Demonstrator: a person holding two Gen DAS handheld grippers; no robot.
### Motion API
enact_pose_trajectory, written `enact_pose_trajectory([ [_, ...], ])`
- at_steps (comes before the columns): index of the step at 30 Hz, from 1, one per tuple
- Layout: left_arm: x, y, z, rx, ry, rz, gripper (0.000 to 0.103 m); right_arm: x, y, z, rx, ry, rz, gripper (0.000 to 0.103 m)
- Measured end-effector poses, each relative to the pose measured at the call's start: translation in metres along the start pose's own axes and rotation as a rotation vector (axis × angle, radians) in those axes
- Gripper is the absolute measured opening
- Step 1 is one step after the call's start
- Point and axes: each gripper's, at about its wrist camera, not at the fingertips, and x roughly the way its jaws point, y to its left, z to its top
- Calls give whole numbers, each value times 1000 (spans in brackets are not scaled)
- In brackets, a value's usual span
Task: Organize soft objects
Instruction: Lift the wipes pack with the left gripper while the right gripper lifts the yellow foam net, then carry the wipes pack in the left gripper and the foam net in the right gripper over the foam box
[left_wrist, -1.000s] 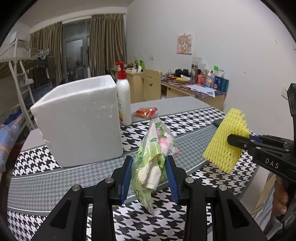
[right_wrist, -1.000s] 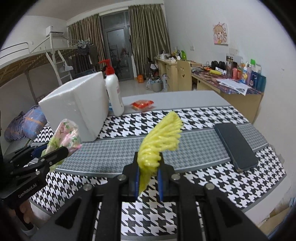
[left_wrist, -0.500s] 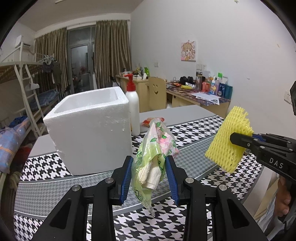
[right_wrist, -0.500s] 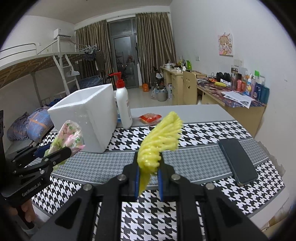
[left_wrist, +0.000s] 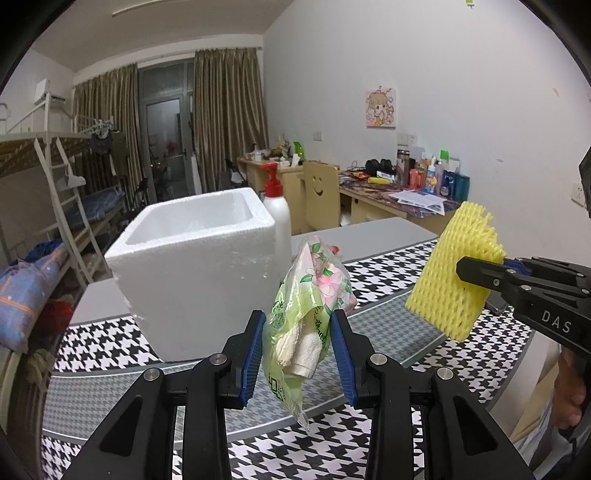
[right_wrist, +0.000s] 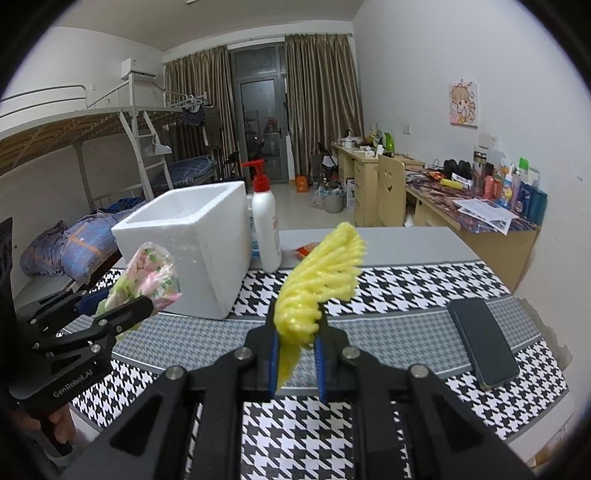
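Left wrist view. Left gripper (left_wrist: 297, 347) reaches forward and tilts slightly down over the houndstooth table (left_wrist: 388, 269). Its blue pads clamp a green floral plastic bag (left_wrist: 308, 314) with white cloth inside; the bag stands up between the jaws, its tail hanging below them, clear of the tabletop. Directly beyond it sits an open white foam box (left_wrist: 195, 266), upright, nothing visible in the part of its inside that shows. A white pump bottle (left_wrist: 276, 212) with a red top stands just behind the box's right corner. At right, the right gripper (left_wrist: 476, 273) enters from the frame edge, roughly level, pinching a yellow foam net sleeve (left_wrist: 456, 269) held up in the air. A hand (left_wrist: 570, 391) shows on its grip, low at right.

Right wrist view. Right gripper (right_wrist: 295, 350) points forward and a little down, jaws nearly together, squeezing the yellow foam net sleeve (right_wrist: 317, 280), which fans upward and curls right above the pads. To the left, the left gripper (right_wrist: 125, 310) holds the floral bag (right_wrist: 149, 273) aloft, close to the foam box (right_wrist: 192, 243). Fingers (right_wrist: 55, 424) wrap its handle at lower left. A dark phone (right_wrist: 482, 341) lies flat on the table's right side, well apart from both grippers.
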Motion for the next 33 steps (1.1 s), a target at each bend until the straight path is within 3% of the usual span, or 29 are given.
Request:
enact_pose_trajectory([
  [33, -19, 28, 31, -15, -107, 63, 38, -3, 37, 35, -88, -100, 70, 19],
])
